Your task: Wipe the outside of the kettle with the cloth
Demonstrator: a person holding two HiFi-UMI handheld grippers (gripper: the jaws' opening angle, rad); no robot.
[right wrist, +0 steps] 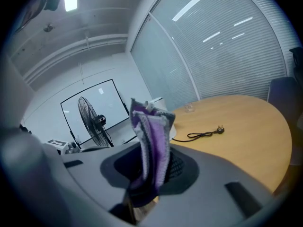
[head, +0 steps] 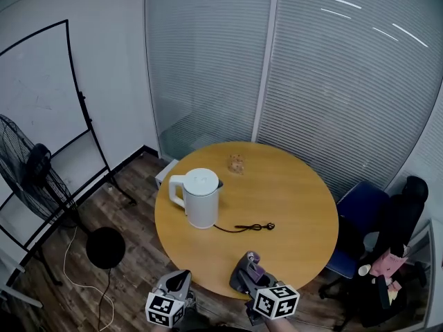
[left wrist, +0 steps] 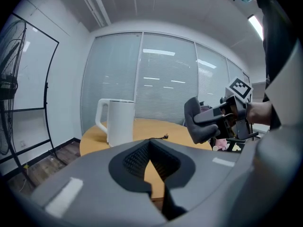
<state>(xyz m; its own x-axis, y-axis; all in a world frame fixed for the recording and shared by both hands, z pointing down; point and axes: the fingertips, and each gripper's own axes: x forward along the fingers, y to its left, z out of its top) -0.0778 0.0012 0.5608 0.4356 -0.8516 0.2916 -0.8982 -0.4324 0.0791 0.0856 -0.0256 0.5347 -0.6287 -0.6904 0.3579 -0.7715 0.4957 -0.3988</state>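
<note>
A white electric kettle (head: pixel 201 198) stands upright on the left part of a round wooden table (head: pixel 291 192), handle to the left. Its black cord and plug (head: pixel 246 227) lie to its right. My right gripper (head: pixel 249 263), over the table's near edge, is shut on a purple and grey cloth (head: pixel 252 259). In the right gripper view the cloth (right wrist: pixel 151 141) stands up between the jaws and hides most of the kettle (right wrist: pixel 160 103). My left gripper (head: pixel 181 279) is just off the near edge, shut and empty. In the left gripper view the kettle (left wrist: pixel 120 122) stands ahead, left of the jaws.
A small glass object (head: pixel 236 163) sits at the table's far side. A standing fan (head: pixel 31 175) and a whiteboard frame (head: pixel 83 116) stand at the left. A blue chair (head: pixel 360 209) and a black chair (head: pixel 405 216) are at the right. A black round stool (head: pixel 105 247) is on the floor.
</note>
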